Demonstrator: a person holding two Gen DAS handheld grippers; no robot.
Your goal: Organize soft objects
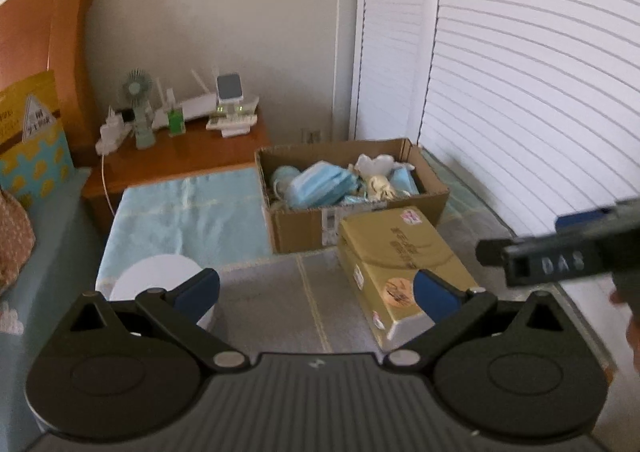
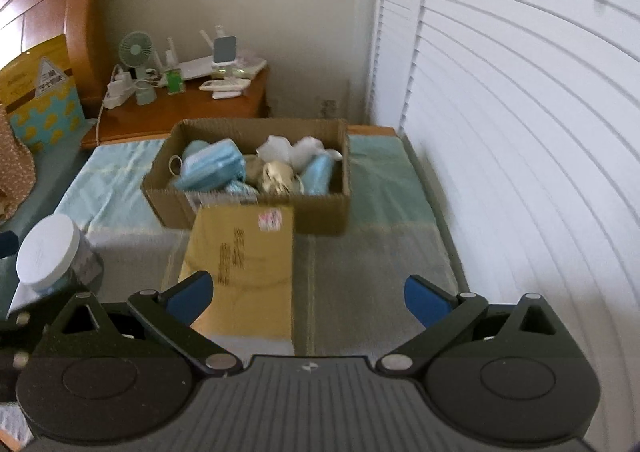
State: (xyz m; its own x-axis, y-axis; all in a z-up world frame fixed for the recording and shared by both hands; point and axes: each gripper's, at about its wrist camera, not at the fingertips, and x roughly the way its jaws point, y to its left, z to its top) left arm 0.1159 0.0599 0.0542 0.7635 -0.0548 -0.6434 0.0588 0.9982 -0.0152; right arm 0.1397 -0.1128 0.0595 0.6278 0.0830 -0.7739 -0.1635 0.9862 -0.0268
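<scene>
A brown cardboard box [image 1: 362, 226] [image 2: 168, 196] stands on the bed and holds blue face masks [image 1: 320, 184] [image 2: 212, 168] with white and cream soft things beside them. A yellow tissue pack [image 1: 400, 264] [image 2: 244, 260] lies in front of the box. My left gripper [image 1: 316, 292] is open above the bedspread, nothing between its fingers. My right gripper [image 2: 308, 300] is open too, over the near end of the tissue pack, and holds nothing. Part of the right gripper [image 1: 560, 256] juts in from the right edge of the left wrist view.
A jar with a white lid [image 2: 48, 248] [image 1: 160, 280] stands at the near left. A wooden nightstand [image 1: 188, 152] [image 2: 180, 112] behind the bed carries a small fan, a router and chargers. White slatted doors [image 2: 520, 132] run along the right. An orange headboard [image 1: 60, 32] rises at the left.
</scene>
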